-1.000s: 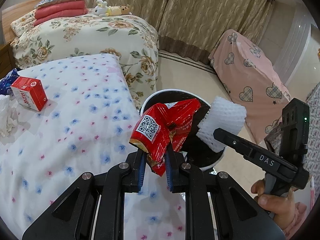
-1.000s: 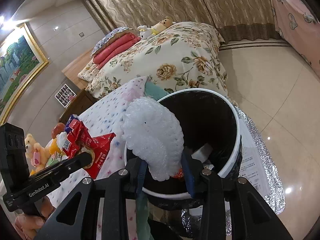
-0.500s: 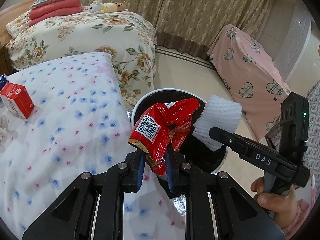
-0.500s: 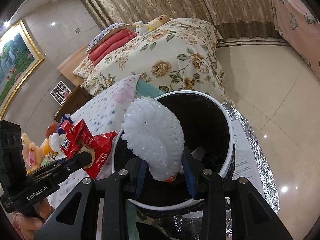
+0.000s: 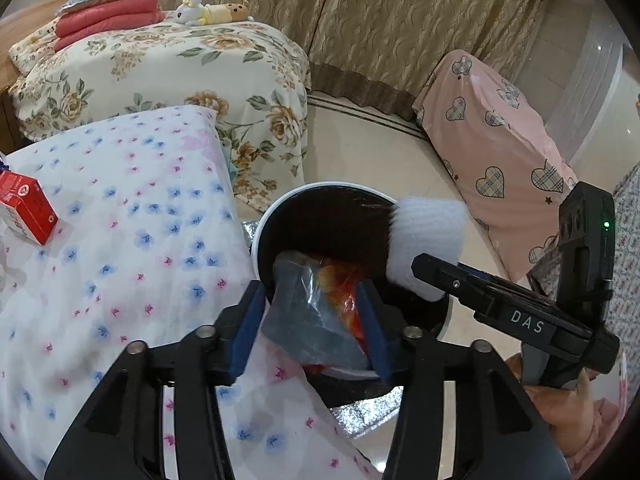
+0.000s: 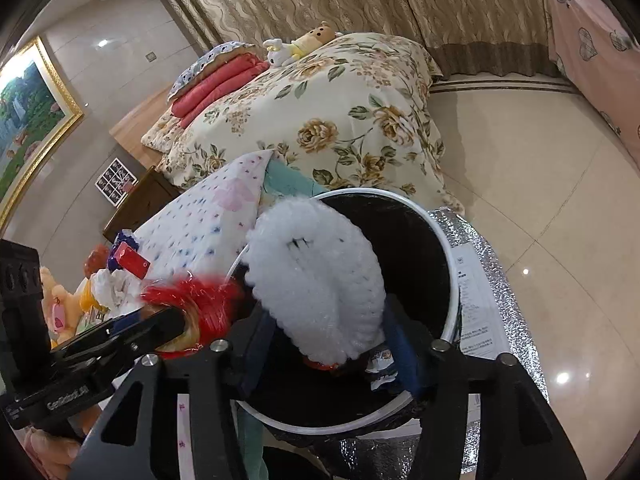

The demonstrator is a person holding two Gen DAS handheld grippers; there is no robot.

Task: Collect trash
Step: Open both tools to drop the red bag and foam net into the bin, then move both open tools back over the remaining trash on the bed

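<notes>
Now | left tongs [image 5: 312,312] spread, blurred snack wrapper [image 5: 320,312] between | right tongs [image 6: 332,344] spread around foam net [image 6: 316,284] | bin [image 6: 448,264] contents obscured

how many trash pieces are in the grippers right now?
2. A red snack wrapper sits between the open fingers of the left gripper at the bin rim; white foam netting sits in the right gripper. More trash lies inside the bin, partly hidden.
</notes>
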